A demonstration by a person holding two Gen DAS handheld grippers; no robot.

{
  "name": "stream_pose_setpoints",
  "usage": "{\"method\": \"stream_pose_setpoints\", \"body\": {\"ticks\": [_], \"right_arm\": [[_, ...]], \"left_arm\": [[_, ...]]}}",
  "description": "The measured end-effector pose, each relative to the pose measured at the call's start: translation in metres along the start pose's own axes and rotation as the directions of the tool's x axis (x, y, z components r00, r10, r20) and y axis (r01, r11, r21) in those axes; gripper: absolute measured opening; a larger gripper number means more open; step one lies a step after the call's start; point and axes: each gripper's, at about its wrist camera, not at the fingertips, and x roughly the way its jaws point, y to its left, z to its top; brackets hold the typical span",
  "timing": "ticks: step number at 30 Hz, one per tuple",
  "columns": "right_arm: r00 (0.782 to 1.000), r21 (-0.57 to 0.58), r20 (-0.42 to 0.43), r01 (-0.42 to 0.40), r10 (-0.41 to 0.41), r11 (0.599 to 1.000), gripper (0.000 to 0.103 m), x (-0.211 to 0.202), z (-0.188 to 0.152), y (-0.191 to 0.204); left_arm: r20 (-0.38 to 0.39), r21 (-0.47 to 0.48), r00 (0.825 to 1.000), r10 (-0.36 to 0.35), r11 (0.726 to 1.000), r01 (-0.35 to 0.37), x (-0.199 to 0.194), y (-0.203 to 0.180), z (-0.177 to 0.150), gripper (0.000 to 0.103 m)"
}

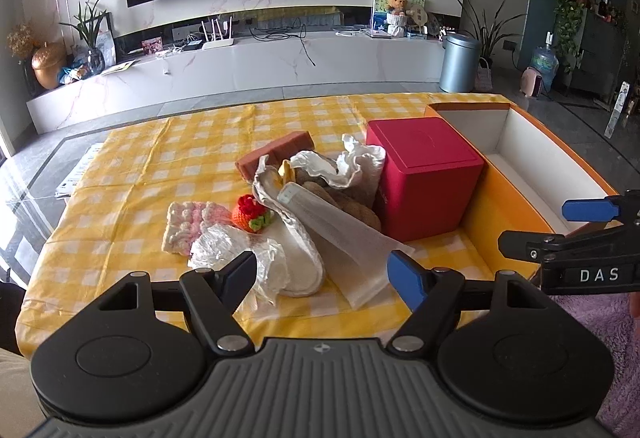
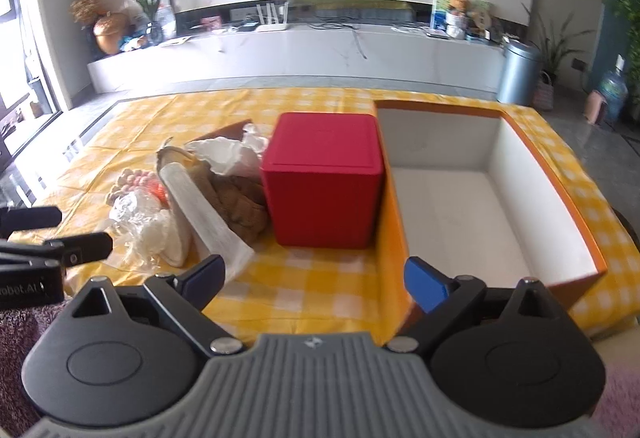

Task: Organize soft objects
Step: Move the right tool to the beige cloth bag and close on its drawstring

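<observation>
Both jaws stand wide apart with nothing between them: the left gripper hangs released over the near edge of the soft pile, and the right gripper hangs released over bare cloth in front of the red box.

Going left to right across the yellow checked tablecloth: a pink and cream crocheted piece lies flat at the left end of the pile. Just beside it sits a red crocheted strawberry with a green base. In front of these lies a crumpled clear plastic bag, touching a white padded piece. Behind them a pink sponge block rests farther back on the cloth. A long translucent sleeve slants across the pile toward the near edge, lying over a brown fuzzy cloth. Crumpled white paper rises at the back of the pile, against the red box.

Next comes the red box, a closed cube touching the pile on its left and standing just beside the orange box on its right. The orange box is open, white inside, and nothing shows in it.

At the right edge of the left wrist view, the right gripper's black finger with a blue pad shows in front of the orange box.
</observation>
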Motion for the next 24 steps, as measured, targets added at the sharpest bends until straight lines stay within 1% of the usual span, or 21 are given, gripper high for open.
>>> {"method": "stream_pose_setpoints", "body": {"ticks": [1,4,5,6,7,8,10,12,14,15,18,21,23,24], "right_arm": [[1.000,-0.016,0.000,-0.012,0.012,1.000,0.086,0.003,0.002,0.003],[0.999,-0.034,-0.009,-0.054,0.054,0.998,0.081,0.015,0.007,0.012],[0.997,-0.035,-0.017,-0.072,0.071,0.997,0.078,0.019,0.008,0.014],[0.996,-0.038,-0.026,-0.083,0.082,0.996,0.071,0.023,0.010,0.017],[0.995,-0.040,-0.039,-0.096,0.094,0.995,0.066,0.028,0.011,0.019],[0.993,-0.041,-0.052,-0.105,0.103,0.994,0.065,0.033,0.013,0.022],[0.991,-0.052,-0.074,-0.118,0.114,0.992,0.057,0.044,0.015,0.028],[0.988,-0.072,-0.088,-0.131,0.124,0.989,0.054,0.053,0.016,0.036],[0.985,-0.094,-0.105,-0.146,0.136,0.985,0.051,0.063,0.016,0.044],[0.983,-0.103,-0.115,-0.156,0.144,0.982,0.048,0.069,0.016,0.048],[0.976,-0.121,-0.139,-0.182,0.164,0.976,0.047,0.084,0.020,0.058],[0.974,-0.155,-0.154,-0.191,0.167,0.969,0.044,0.099,0.025,0.069],[0.972,-0.163,-0.163,-0.197,0.170,0.967,0.042,0.109,0.028,0.073],[0.971,-0.164,-0.166,-0.199,0.172,0.966,0.040,0.113,0.030,0.074]], "left_arm": [[0.004,-0.012,1.000,0.000,1.000,0.001,0.001,0.006,0.001,0.088],[0.016,-0.052,1.000,0.015,0.999,-0.014,0.006,0.022,0.003,0.088],[0.007,-0.057,1.000,0.013,0.998,-0.013,0.009,0.027,0.003,0.088],[-0.005,-0.061,1.000,0.008,0.998,-0.009,0.012,0.032,0.004,0.088],[-0.017,-0.066,1.000,0.008,0.998,-0.009,0.016,0.036,0.003,0.088],[-0.028,-0.072,1.000,0.010,0.997,-0.012,0.020,0.040,0.003,0.086],[-0.059,-0.093,0.998,0.007,0.996,-0.013,0.028,0.049,0.001,0.083],[-0.099,-0.114,0.995,-0.007,0.993,-0.005,0.036,0.057,-0.001,0.077],[-0.135,-0.134,0.991,-0.018,0.991,0.000,0.045,0.065,-0.004,0.073],[-0.144,-0.140,0.989,-0.021,0.990,0.000,0.048,0.068,-0.004,0.073],[-0.155,-0.136,0.988,-0.020,0.991,-0.001,0.056,0.074,-0.005,0.073],[-0.173,-0.133,0.985,-0.022,0.991,-0.001,0.065,0.076,-0.004,0.071],[-0.184,-0.122,0.983,-0.028,0.993,0.005,0.070,0.076,-0.004,0.071],[-0.188,-0.107,0.982,-0.029,0.994,0.009,0.073,0.073,-0.003,0.071]]}}
